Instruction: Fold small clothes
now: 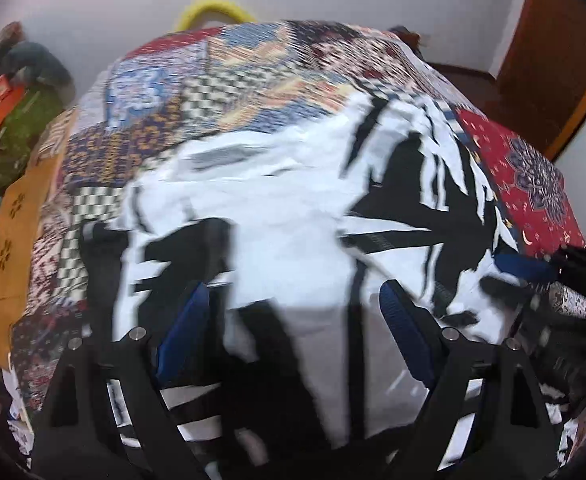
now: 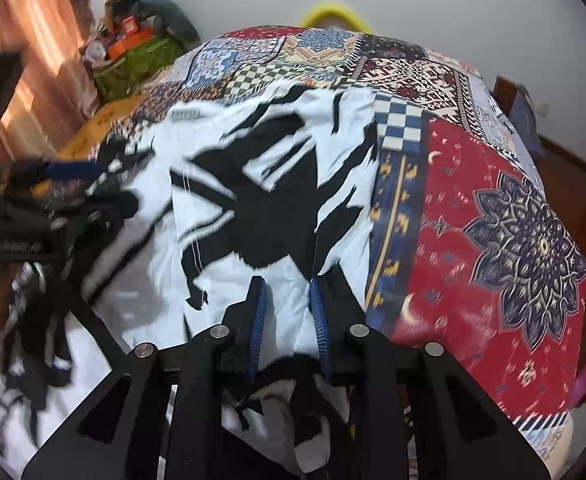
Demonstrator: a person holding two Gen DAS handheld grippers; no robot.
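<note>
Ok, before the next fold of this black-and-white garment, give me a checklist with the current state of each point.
1. Right gripper has cloth: ok, the black-and-white garment passes between its narrow-set blue pads.
2. Left gripper has cloth: cannot tell; its fingers stand wide apart over the garment and the picture is blurred.
3. Garment lies on the patchwork bedspread: ok.
4. Garment is flat: not ok, it is creased and bunched near both grippers.
5. Landing area beside the garment: ok, bare bedspread shows on the red panel.
6. Grippers apart from each other: ok.
</note>
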